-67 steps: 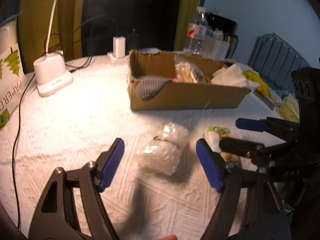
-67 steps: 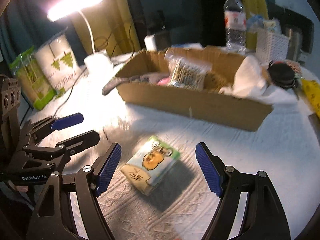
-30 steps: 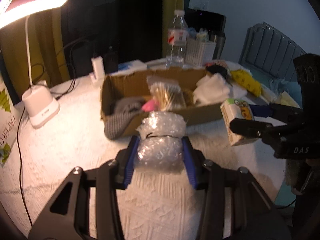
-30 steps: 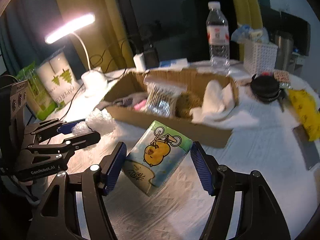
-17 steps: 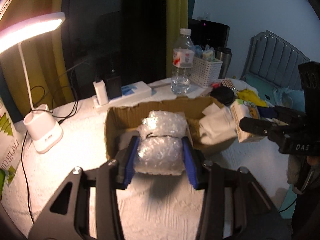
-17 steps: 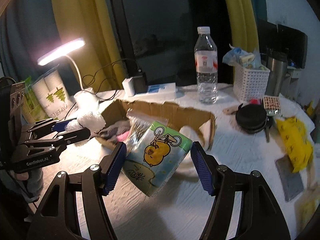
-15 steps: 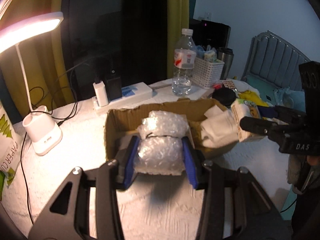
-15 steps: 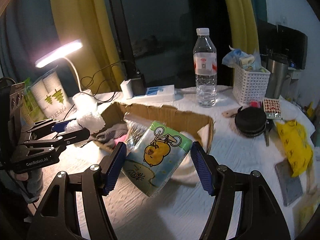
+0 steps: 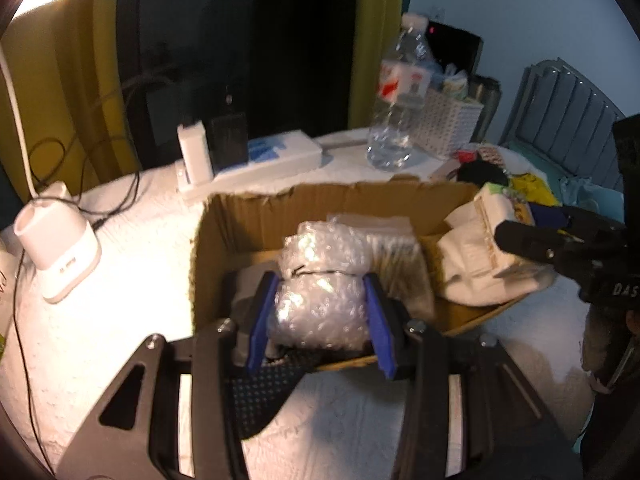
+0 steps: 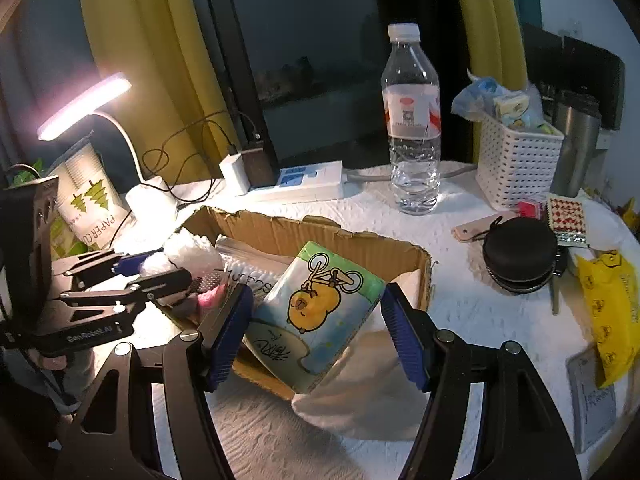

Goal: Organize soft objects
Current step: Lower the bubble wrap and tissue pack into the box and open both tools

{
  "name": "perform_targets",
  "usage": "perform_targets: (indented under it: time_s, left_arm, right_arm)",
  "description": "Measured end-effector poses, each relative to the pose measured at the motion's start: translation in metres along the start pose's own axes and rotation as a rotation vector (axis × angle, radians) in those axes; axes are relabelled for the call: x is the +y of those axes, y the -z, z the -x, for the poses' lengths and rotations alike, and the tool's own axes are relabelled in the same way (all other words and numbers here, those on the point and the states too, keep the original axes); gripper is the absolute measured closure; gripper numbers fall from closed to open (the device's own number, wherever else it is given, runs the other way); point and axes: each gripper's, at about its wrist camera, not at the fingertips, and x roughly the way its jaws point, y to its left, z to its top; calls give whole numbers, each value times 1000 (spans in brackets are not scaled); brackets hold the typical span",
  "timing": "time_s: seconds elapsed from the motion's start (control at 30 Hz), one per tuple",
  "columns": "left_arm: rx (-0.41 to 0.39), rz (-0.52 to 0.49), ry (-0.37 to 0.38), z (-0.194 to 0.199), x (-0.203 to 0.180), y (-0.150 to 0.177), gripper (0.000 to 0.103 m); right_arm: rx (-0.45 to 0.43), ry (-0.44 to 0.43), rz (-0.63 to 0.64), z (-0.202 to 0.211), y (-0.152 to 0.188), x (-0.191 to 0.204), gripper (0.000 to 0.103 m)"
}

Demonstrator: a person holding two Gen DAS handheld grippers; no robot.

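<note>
My left gripper (image 9: 320,316) is shut on a roll of bubble wrap (image 9: 320,292) and holds it over the left part of the open cardboard box (image 9: 256,216). My right gripper (image 10: 316,320) is shut on a tissue pack (image 10: 316,308) printed with a yellow bear on a bicycle, held over the box's right half (image 10: 320,236). The box holds a grey knitted cloth (image 9: 248,300), a clear packet (image 9: 396,248) and white cloth (image 9: 472,268). The right gripper with the tissue pack (image 9: 500,220) shows at the right of the left wrist view; the left gripper (image 10: 152,270) shows at the left of the right wrist view.
A desk lamp (image 10: 84,104) stands at back left with its base (image 9: 56,248) on the white tablecloth. A power strip (image 10: 304,184), water bottle (image 10: 412,128) and white basket (image 10: 516,160) stand behind the box. A black round case (image 10: 520,256) and yellow packet (image 10: 612,308) lie right.
Both grippers have moved forward and lower, over the box, each still holding its object. The box now fills more of both views.
</note>
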Motion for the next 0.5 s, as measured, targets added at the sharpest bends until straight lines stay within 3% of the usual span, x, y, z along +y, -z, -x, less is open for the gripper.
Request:
perform_targets:
  time_s: [0.3, 0.43, 0.5]
  left_arm:
    - [46, 4, -5, -16, 2, 5, 56]
    - [35, 5, -19, -9, 2, 4, 46]
    - [20, 5, -21, -4, 3, 3, 36]
  right_arm:
    - [57, 7, -11, -25, 6, -1, 33]
    - [47, 39, 2, -21, 6, 4, 32]
    - [40, 47, 5, -17, 5, 5, 32]
